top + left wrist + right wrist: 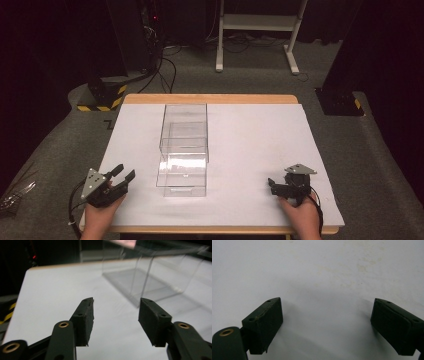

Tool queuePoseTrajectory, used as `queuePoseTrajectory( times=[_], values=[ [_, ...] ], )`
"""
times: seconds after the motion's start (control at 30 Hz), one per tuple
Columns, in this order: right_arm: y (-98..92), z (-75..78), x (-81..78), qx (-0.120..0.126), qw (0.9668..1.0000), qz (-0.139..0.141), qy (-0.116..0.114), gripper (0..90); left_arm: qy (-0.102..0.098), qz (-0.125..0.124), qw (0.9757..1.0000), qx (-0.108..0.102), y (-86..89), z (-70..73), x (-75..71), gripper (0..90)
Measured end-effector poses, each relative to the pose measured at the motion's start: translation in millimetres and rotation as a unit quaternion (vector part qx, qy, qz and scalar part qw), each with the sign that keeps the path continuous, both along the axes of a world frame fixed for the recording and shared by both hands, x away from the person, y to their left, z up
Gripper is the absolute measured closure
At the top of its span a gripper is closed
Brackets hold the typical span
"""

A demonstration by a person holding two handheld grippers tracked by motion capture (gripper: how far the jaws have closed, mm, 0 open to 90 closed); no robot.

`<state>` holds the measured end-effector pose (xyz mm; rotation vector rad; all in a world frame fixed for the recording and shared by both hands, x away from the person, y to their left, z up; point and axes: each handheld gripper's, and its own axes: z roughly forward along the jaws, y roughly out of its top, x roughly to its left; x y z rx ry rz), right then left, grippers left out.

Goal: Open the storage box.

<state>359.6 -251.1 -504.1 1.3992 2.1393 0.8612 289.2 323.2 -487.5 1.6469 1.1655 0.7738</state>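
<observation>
In the high view the left hand (100, 212) comes in at the near left corner of the table (260, 135), holding the left gripper (125, 175) just above the white surface; its jaws stand apart with nothing between them, angled up and to the right toward the clear box (183, 150); a grey three-cornered plate (92, 181) sits on top of the gripper and a black cable (74, 200) loops off its near side.

The clear box, long and open-topped by the look of it, lies left of the table's middle with its length running away from the person; its near end is just beside the left gripper's jaw tips, to their right, with a gap of bare white surface between, so the two are apart.

In the left gripper view the left gripper (116, 312) shows both black pads spread fairly wide; the clear box (150, 277) sits beyond them and off to the right, its near lower corner falling close above the right pad, outside the gap.

Further right in the high view, well apart from the box, the right hand (302, 215) holds the right gripper (272, 184) low near the table's near right edge, jaws pointing left.

In the right gripper view the right gripper (327, 315) is spread wide, pads far apart over bare white table (319, 270) with faint yellowish stains (359, 267); nothing lies between the pads.
</observation>
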Motion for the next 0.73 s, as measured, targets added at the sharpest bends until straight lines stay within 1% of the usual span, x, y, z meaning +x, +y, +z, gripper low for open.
queuePoseTrajectory(
  times=[0.03, 0.1, 0.13, 0.17, 0.23, 0.27, 0.3, 0.33, 0.37, 0.4, 0.43, 0.47, 0.53, 0.57, 0.63, 0.73],
  values=[
    [0.0, 0.0, 0.0, 0.0, 1.0, 0.0, 0.0, 10.8, 0.007, 0.005, 0.9999, 0.007, -0.3, -2.1, 1.6, 45.2],
    [0.0, 0.0, 0.0, 0.0, 1.0, 0.0, 0.0, 10.8, 0.034, 0.015, 0.999, 0.025, -0.7, -6.8, 6.5, 43.6],
    [0.0, 0.0, 0.0, 0.0, 1.0, 0.0, 0.0, 10.8, 0.053, 0.02, 0.998, 0.026, -1.2, -10.1, 9.4, 42.6],
    [0.0, 0.0, 0.0, 0.0, 1.0, 0.0, 0.0, 10.8, 0.063, 0.022, 0.9972, 0.034, -0.9, -11.9, 11.2, 41.8],
    [0.0, 0.0, 0.0, 0.0, 1.0, 0.0, 0.0, 10.8, 0.095, 0.027, 0.9941, 0.046, -1.9, -16.0, 15.3, 40.2],
    [0.0, 0.0, 0.0, 0.0, 1.0, 0.0, 0.0, 10.8, 0.108, 0.027, 0.9924, 0.052, -3.0, -16.6, 17.9, 39.1],
    [0.0, 0.0, 0.0, 0.0, 1.0, 0.0, 0.0, 10.8, 0.112, 0.03, 0.9916, 0.057, -3.9, -17.0, 18.9, 38.3],
    [0.0, 0.0, 0.0, 0.0, 1.0, 0.0, 0.0, 10.8, 0.12, 0.034, 0.9902, 0.063, -5.8, -17.6, 20.1, 38.2],
    [0.0, 0.0, -0.1, 0.0, 1.0, 0.0, 0.0, 10.8, 0.129, 0.034, 0.9883, 0.074, -7.5, -18.4, 22.1, 37.5],
    [0.0, 0.0, -0.1, 0.0, 1.0, 0.0, 0.0, 10.8, 0.144, 0.035, 0.9852, 0.086, -10.1, -19.4, 24.5, 35.8],
    [0.0, -0.1, -0.1, 0.0, 1.0, 0.0, 0.0, 10.8, 0.153, 0.036, 0.9833, 0.091, -11.5, -20.0, 25.8, 34.3],
    [0.0, -0.1, -0.1, 0.0, 1.0, 0.0, 0.0, 10.8, 0.152, 0.037, 0.9838, 0.088, -11.2, -20.1, 25.7, 33.9],
    [0.0, -0.1, -0.1, 0.0, 1.0, 0.0, 0.0, 10.8, 0.159, 0.038, 0.9838, 0.074, -8.6, -20.3, 27.1, 33.7],
    [0.0, -0.1, -0.1, 0.0, 1.0, 0.0, 0.0, 10.8, 0.16, 0.037, 0.9839, 0.071, -8.3, -20.4, 27.1, 33.7],
    [0.0, 0.0, -0.1, 0.0, 1.0, 0.0, 0.0, 10.8, 0.16, 0.038, 0.9837, 0.074, -8.9, -20.3, 26.9, 33.6],
    [-0.1, 0.0, -0.1, 0.001, 1.0, 0.0, 0.0, 10.8, 0.159, 0.039, 0.9838, 0.074, -9.0, -20.4, 26.8, 33.6]
  ],
)
